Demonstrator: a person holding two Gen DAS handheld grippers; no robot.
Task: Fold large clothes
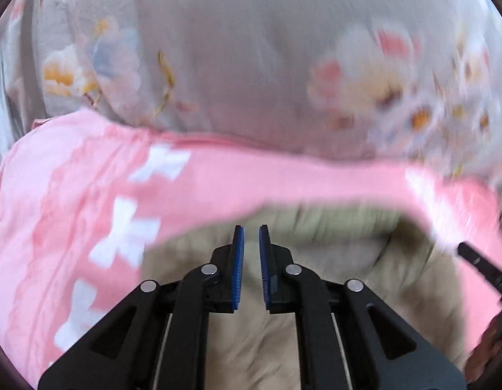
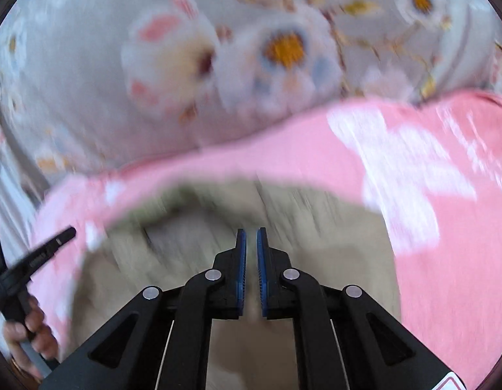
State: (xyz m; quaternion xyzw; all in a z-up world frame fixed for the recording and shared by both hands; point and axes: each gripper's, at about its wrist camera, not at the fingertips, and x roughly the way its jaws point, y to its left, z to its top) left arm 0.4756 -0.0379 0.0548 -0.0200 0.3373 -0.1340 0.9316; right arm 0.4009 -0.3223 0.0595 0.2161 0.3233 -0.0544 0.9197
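a grey bedspread [image 1: 244, 58] printed with pale flowers fills the upper half of both wrist views. lying across it, running left to right, is a pink cloth [image 1: 88, 201] with white bow shapes, possibly a second cover or a garment; which, the blur does not let one tell. on top of the pink cloth, nearest the cameras, sits the task's thing, a beige garment [image 1: 315, 234], soft and fleecy-looking, with a greenish-grey collar or hood lining along its far edge. it lies straight ahead of and beneath both grippers, and its far edge runs crosswise, left to right, under both tools.

the left gripper [image 1: 250, 227] points down at the garment's middle, its blue pads drawn close together with a narrow slit between them and no cloth in that slit. the right gripper [image 2: 251, 230] does the same, its pads nearly touching and also bare. neither one is gripping fabric.

each tool shows in the other's view: the right one at the far right of the left camera, the left one at the far left of the right camera, with a hand [image 2: 33, 331] wrapped round its handle. the two sit side by side, about equally near the garment, so a two-handed grasp along its near or side edges looks like the likely next step.
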